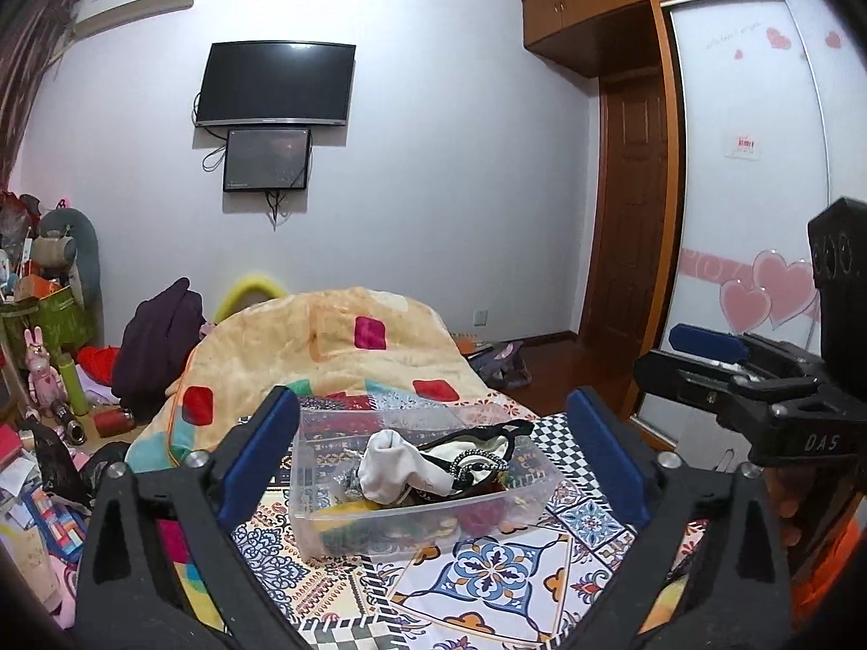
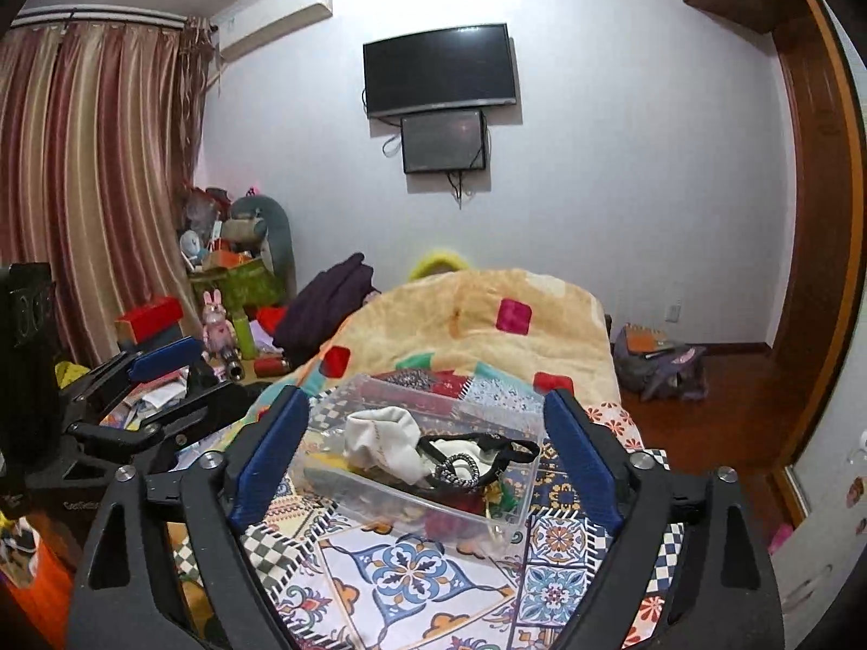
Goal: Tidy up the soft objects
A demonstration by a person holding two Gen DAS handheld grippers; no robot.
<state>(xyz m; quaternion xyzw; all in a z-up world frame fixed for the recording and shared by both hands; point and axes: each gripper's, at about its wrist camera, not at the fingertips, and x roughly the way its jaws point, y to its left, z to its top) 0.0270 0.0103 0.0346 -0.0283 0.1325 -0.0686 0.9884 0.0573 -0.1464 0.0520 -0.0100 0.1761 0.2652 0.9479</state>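
A clear plastic box (image 1: 509,512) stands on the patterned bedsheet (image 1: 487,579); it also shows in the right wrist view (image 2: 520,498). In it lie a white sock (image 1: 393,468) (image 2: 387,441), a black-trimmed cloth (image 1: 477,447) (image 2: 487,452) and other small soft items. My left gripper (image 1: 433,444) is open and empty, its jaws either side of the box, held back from it. My right gripper (image 2: 420,441) is open and empty, framing the box the same way. Each gripper shows in the other's view: the right (image 1: 758,379), the left (image 2: 135,379).
A folded yellow blanket (image 1: 325,357) with coloured squares lies behind the box. A cluttered table (image 1: 49,406) with toys, a purple bundle (image 1: 157,346) and boxes stands left of the bed. Wooden floor with a bag (image 2: 658,363) lies right. A wardrobe (image 1: 758,189) stands far right.
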